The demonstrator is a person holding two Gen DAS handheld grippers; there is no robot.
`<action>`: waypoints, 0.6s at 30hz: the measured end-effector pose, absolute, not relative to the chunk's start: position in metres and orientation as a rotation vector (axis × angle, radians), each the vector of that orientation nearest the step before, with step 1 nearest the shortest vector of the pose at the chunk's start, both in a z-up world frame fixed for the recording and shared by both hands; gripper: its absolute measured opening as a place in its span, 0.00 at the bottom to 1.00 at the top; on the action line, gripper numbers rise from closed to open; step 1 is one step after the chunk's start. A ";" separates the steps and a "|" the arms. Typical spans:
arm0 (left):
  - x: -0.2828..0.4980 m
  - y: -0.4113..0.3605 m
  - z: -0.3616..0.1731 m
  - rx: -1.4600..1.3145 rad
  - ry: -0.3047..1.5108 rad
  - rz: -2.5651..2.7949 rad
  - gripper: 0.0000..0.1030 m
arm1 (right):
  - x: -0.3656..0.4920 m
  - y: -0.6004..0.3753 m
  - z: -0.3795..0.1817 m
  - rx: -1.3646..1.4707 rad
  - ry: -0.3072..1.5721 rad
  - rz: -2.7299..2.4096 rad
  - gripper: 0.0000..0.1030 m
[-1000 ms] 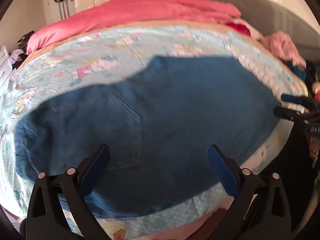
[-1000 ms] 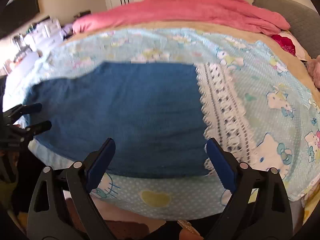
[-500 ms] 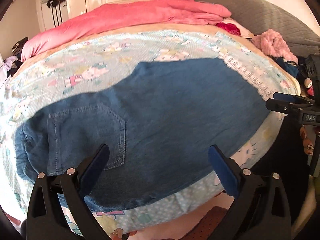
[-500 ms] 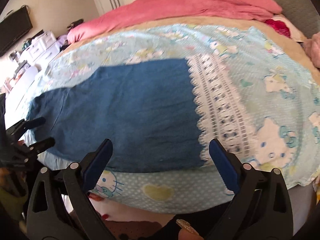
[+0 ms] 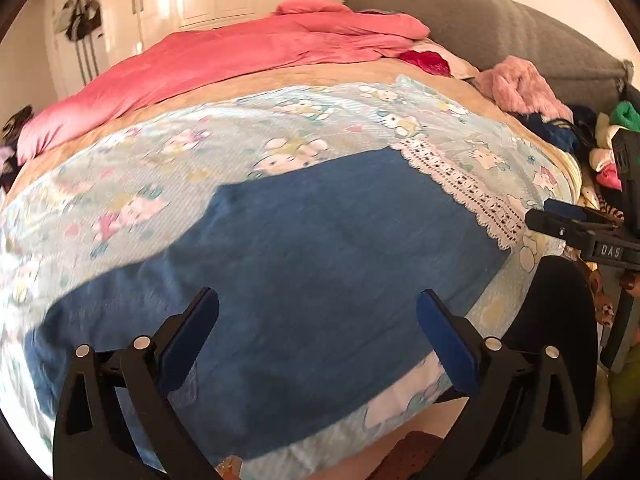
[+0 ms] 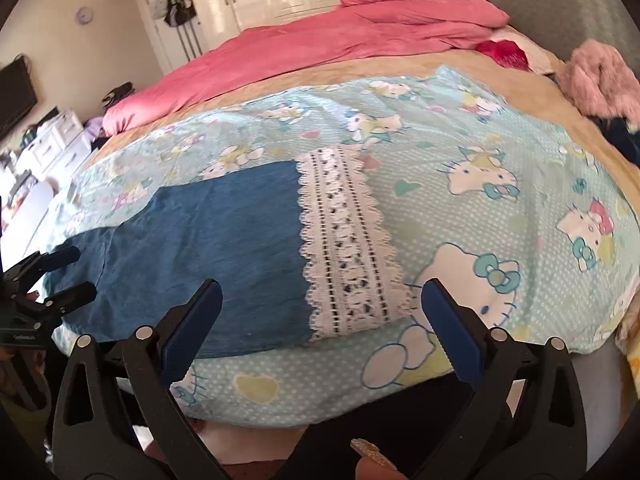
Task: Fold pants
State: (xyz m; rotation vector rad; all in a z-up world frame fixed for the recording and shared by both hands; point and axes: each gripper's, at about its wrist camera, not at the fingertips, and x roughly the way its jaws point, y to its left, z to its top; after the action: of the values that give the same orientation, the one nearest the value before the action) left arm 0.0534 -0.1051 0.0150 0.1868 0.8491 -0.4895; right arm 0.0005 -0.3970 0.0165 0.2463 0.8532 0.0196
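Since the earlier frames, both grippers have been drawn back and raised from the bed, so that more of the bedding is seen beyond the blue denim pants [image 5: 320, 264] with the white lace hem band [image 6: 348, 248]. The pants are laid flat and lengthwise along the near edge of the pale blue cartoon-cat patterned sheet [image 6: 500, 168], the waist end at the left and the lace hem at the right. The left gripper [image 5: 318, 320] is held above the waist half with its jaws spread wide, nothing being gripped; its view is blurred at the left. The right gripper [image 6: 320, 312] is held near the lace hem, jaws likewise wide apart and empty. Each gripper is seen at the edge of the other's view. A crumpled pink duvet [image 5: 240, 52] is piled along the far side of the bed, and a fluffy pink garment [image 6: 600, 76] lies at the far right.
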 end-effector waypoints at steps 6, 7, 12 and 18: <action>0.083 -0.146 0.017 0.235 0.865 -0.549 0.96 | 0.003 -0.413 0.003 0.325 0.879 -0.006 0.91; 0.089 -0.152 0.017 0.238 0.870 -0.557 0.96 | 0.005 -0.415 0.000 0.341 0.886 -0.007 0.91; 0.119 -0.183 0.019 0.249 0.883 -0.610 0.96 | 0.010 -0.418 -0.010 0.367 0.909 -0.006 0.91; 0.162 -0.225 0.010 0.272 0.923 -0.666 0.96 | 0.021 -0.416 -0.017 0.389 0.921 0.001 0.91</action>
State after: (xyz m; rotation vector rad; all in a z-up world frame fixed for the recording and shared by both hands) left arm 0.1623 -0.2248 0.0096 0.2721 0.9226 -0.6656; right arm 0.0206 -0.4157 -0.0166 0.3888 0.9207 0.0006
